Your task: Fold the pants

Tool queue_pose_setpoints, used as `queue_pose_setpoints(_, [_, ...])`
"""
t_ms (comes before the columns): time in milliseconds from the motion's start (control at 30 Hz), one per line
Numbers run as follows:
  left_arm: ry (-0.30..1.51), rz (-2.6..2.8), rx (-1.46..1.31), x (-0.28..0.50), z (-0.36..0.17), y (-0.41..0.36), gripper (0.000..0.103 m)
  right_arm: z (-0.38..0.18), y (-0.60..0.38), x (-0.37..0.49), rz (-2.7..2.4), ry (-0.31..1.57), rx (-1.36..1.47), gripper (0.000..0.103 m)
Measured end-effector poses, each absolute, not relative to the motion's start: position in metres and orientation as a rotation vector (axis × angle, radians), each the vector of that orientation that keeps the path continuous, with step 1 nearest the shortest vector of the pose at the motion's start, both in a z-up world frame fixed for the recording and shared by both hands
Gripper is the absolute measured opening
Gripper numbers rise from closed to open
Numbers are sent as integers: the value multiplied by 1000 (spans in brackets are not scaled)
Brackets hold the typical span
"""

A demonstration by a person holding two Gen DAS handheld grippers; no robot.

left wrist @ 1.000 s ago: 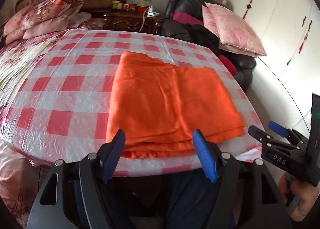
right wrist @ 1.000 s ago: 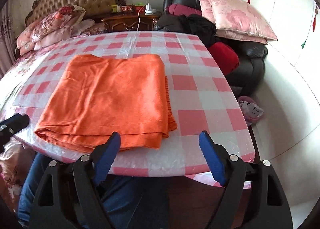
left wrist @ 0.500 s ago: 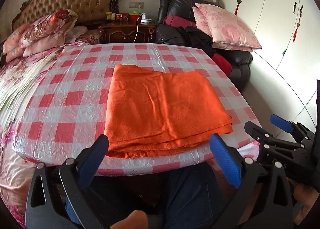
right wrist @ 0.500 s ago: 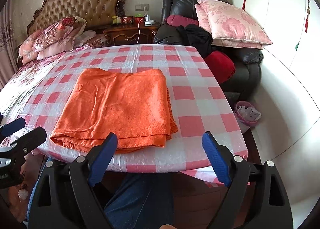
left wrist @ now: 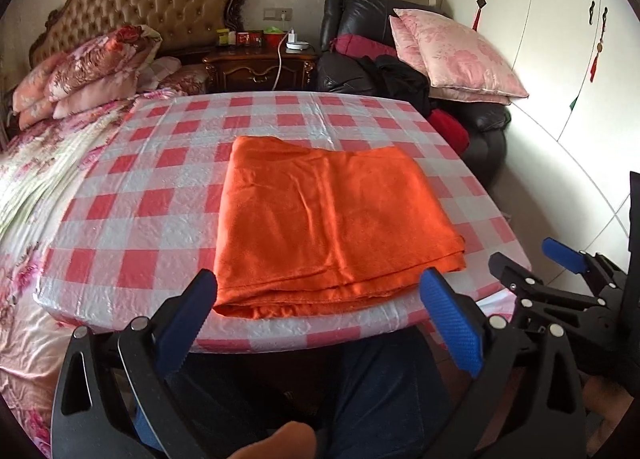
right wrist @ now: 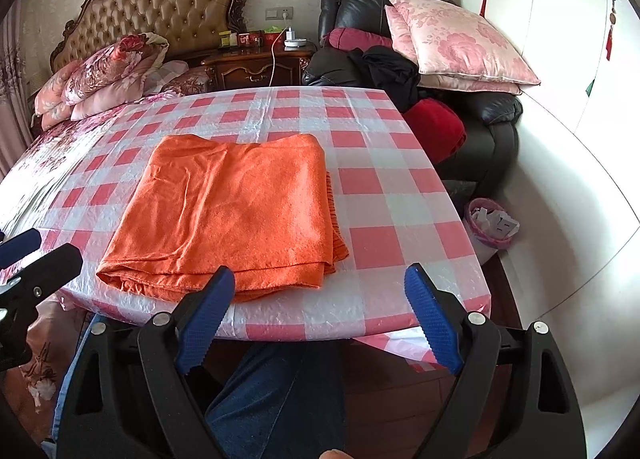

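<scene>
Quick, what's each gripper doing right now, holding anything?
Left gripper: open, holding nothing, clear of the orange pants.
Right gripper: open, holding nothing.

bare tablecloth [right wrist: 384,195] right of folded pants [right wrist: 240,207]

both wrist views near table [left wrist: 120,219] edge, angled down, sharing pants [right wrist: 240,211].

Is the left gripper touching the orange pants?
Apart. The left wrist view shows the left gripper open, nothing between its fingers; the folded orange pants lie flat on the table beyond them.
</scene>
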State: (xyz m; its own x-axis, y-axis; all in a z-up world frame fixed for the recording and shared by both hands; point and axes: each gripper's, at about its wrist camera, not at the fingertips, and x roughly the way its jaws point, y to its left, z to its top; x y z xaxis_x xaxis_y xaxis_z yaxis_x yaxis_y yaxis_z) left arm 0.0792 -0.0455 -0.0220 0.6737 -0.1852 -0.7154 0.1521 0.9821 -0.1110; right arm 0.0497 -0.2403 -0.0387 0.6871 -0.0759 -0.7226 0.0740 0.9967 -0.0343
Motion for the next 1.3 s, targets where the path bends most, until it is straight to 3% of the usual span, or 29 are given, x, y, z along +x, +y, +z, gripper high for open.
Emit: queue_pose_setpoints(1300, [807, -177, -42, 79, -19, -48, 101, -38, -236, 48, -69, 808, -1, 83])
